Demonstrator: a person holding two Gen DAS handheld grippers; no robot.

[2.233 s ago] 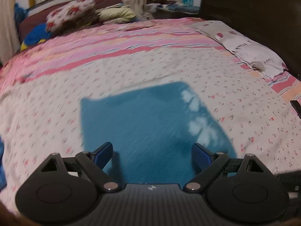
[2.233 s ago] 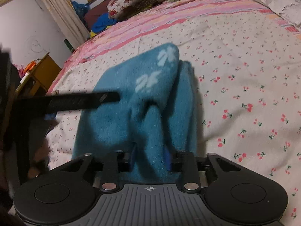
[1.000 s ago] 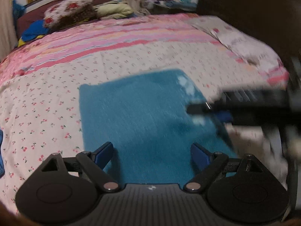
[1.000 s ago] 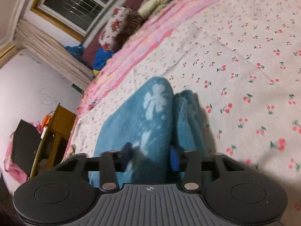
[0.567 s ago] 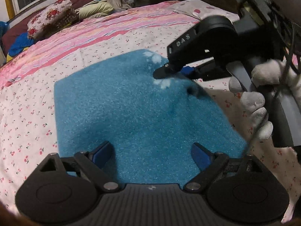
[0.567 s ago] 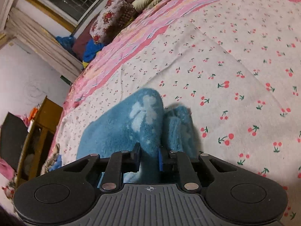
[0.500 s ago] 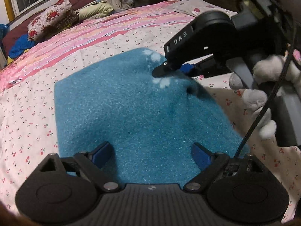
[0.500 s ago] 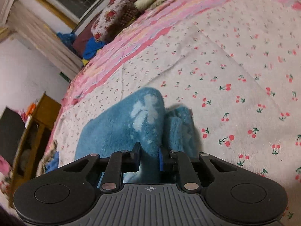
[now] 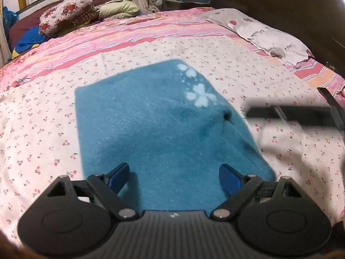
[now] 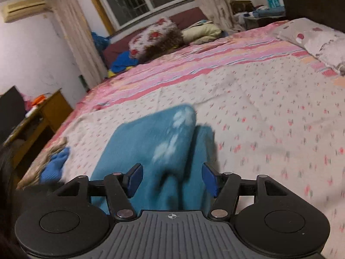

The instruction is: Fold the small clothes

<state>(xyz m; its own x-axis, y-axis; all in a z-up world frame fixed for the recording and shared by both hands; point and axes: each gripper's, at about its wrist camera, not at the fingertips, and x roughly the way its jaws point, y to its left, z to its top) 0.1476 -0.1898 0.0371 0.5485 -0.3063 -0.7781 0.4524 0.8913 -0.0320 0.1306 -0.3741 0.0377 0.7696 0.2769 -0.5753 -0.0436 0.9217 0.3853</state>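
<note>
Left wrist: fuzzy teal cloth lies folded, rectangular.

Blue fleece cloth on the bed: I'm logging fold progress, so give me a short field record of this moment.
item: blue fleece cloth with pale flower prints
surface: cherry-print bedsheet
cloth state: lying on the sheet, right edge doubled into a fold
left gripper: open, above the cloth's near edge, holding nothing
right gripper: open, jaws either side of the folded edge, not clamped
nearby: grey pillow to the far right
image note: right wrist view is motion-blurred
</note>
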